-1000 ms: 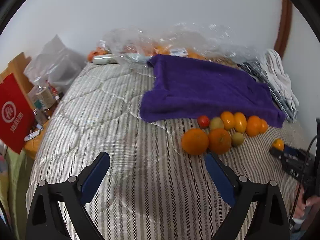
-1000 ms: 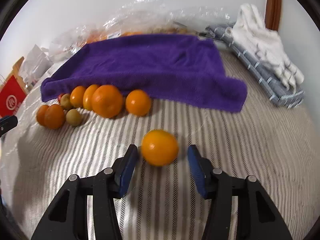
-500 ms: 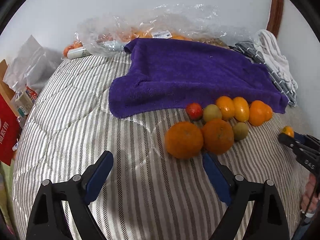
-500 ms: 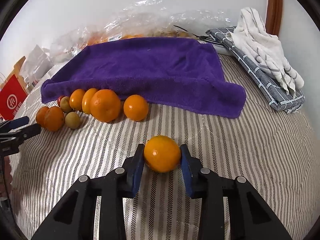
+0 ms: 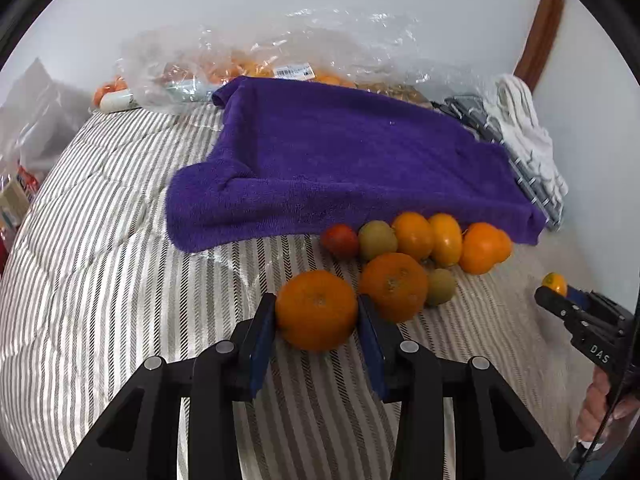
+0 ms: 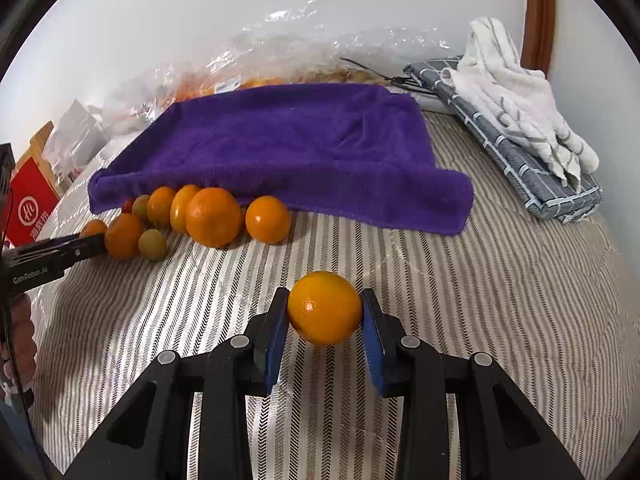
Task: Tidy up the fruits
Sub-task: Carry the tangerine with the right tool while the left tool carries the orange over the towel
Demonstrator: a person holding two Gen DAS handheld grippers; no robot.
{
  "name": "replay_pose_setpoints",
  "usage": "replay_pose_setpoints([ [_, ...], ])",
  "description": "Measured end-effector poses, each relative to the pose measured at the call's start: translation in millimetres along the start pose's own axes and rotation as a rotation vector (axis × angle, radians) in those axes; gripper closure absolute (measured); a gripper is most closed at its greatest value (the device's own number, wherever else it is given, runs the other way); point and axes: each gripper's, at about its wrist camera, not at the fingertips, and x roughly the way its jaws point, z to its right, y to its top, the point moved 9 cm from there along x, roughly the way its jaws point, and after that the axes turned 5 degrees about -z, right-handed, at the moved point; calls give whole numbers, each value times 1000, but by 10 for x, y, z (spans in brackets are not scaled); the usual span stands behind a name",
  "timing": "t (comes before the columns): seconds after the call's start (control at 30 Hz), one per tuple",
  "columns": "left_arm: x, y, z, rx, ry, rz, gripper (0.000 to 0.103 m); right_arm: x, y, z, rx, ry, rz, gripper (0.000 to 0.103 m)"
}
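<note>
Fruits mostly sit bunched ahead of my left gripper (image 5: 317,316), along the purple towel's (image 5: 340,168) near edge. That gripper pinches a big orange (image 5: 316,309), and my right gripper (image 6: 325,314) squeezes a smaller orange (image 6: 325,307) over the striped bedspread (image 6: 480,300).

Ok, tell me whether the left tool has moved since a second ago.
Yes. The left tool advanced toward the purple towel and closed on the big orange.
</note>
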Motion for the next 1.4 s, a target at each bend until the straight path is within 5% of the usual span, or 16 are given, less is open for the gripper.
replay_pose_setpoints([
  [0.47,-792,178,2,-46,1,69,65,-551,275,-88,10,14,74,68],
  [0.8,-1236,918,91,-36,26,175,65,-916,1027,-79,-4,-43,150,68],
  [1.4,-684,2125,5,-21,72,229,65,-260,2325,-230,-6,7,193,68],
])
